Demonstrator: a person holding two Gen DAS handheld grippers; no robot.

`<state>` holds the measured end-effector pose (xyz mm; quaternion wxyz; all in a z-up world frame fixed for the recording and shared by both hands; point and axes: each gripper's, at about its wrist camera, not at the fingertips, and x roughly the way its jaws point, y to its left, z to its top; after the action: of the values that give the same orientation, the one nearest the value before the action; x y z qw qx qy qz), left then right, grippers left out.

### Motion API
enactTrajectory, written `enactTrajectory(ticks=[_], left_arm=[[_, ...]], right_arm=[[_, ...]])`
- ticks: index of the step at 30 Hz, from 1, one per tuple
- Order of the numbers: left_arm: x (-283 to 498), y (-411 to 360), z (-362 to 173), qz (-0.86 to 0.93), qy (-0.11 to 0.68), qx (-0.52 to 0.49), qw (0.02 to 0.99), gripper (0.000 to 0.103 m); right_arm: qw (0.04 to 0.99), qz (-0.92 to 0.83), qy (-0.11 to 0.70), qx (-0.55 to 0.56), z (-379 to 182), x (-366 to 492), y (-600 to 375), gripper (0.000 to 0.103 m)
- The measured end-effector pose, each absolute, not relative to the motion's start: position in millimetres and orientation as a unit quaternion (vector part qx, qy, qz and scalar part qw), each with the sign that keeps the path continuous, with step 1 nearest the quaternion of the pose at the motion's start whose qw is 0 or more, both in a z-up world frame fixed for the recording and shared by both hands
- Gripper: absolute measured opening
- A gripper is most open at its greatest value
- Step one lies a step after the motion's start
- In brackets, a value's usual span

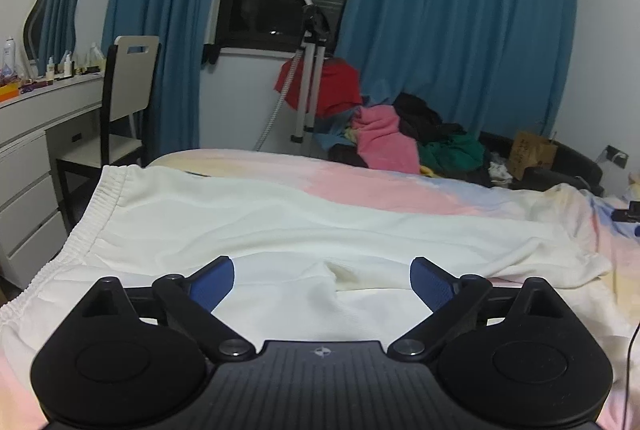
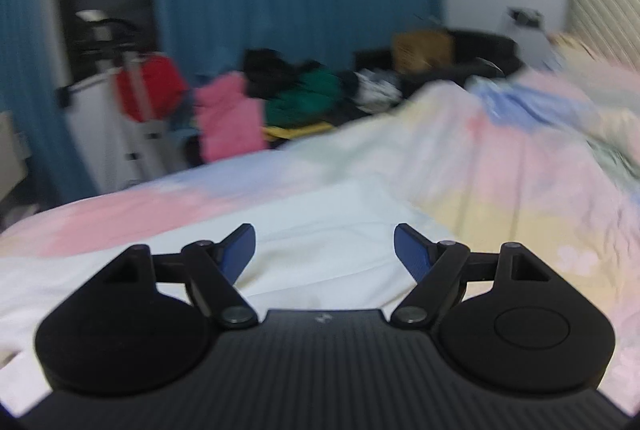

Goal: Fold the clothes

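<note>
White trousers (image 1: 248, 226) with an elastic waistband at the left lie spread flat across the pastel bedspread (image 1: 384, 182). My left gripper (image 1: 322, 280) is open and empty, just above the crotch area of the trousers. In the blurred right wrist view the trousers (image 2: 332, 238) also show, their leg end reaching to the right. My right gripper (image 2: 324, 250) is open and empty, hovering above that leg end.
A pile of clothes, pink (image 1: 384, 142), green and black, lies beyond the bed's far edge. A tripod (image 1: 308, 70) with a red garment stands by the window. A white desk (image 1: 36, 134) and chair (image 1: 120, 102) stand at the left. A brown box (image 1: 532, 152) sits far right.
</note>
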<state>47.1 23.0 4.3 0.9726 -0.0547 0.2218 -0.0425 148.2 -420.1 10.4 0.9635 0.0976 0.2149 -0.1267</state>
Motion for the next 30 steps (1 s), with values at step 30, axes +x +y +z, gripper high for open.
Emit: enactTrajectory(ticks=[30], left_arm=[[-2,135,-15,0.083,0.321,-0.111,0.937,0.103]], right_arm=[[0.969,-0.031,0.219,0.114,-29,37,-300,0.078]])
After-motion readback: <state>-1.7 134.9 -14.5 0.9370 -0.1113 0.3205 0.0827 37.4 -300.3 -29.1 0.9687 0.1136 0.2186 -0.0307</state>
